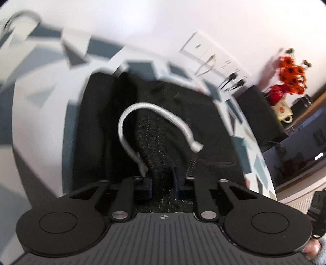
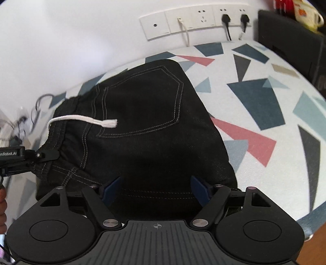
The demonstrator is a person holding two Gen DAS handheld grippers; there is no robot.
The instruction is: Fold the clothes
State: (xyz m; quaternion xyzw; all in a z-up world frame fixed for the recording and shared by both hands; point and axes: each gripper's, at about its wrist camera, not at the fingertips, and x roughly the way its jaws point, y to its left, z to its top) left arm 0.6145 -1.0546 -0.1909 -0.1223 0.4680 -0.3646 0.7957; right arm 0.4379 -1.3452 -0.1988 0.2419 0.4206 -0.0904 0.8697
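A white wall with a row of sockets [image 2: 195,19] runs along the far edge of the table, which wears a white cloth [image 2: 264,106] printed with blue, grey and pink triangles. Black plugs and a white cable hang from the sockets. Off to the far right stand a black box [image 2: 289,40] and a cream mug [image 1: 284,114], with orange flowers [image 1: 292,71] above it in my left view.

The black jeans [image 2: 142,126] lie folded on the cloth, back pocket up with its pale stitching showing, the waistband toward the left. A white drawstring [image 2: 85,120] trails from the waistband across the fabric near the pocket.

My left gripper [image 1: 161,183] is clamped on the waistband edge: its blue pads sit close together with dark denim bunched between them, and the drawstring arches up just beyond them. From my right view I see that same gripper [image 2: 45,156] at the left edge of the jeans, touching the waistband. That left view is blurred.

My right gripper [image 2: 155,188] hangs over the near edge of the jeans, its blue fingers [image 2: 111,188] spread wide apart with nothing between them but the denim lying below.
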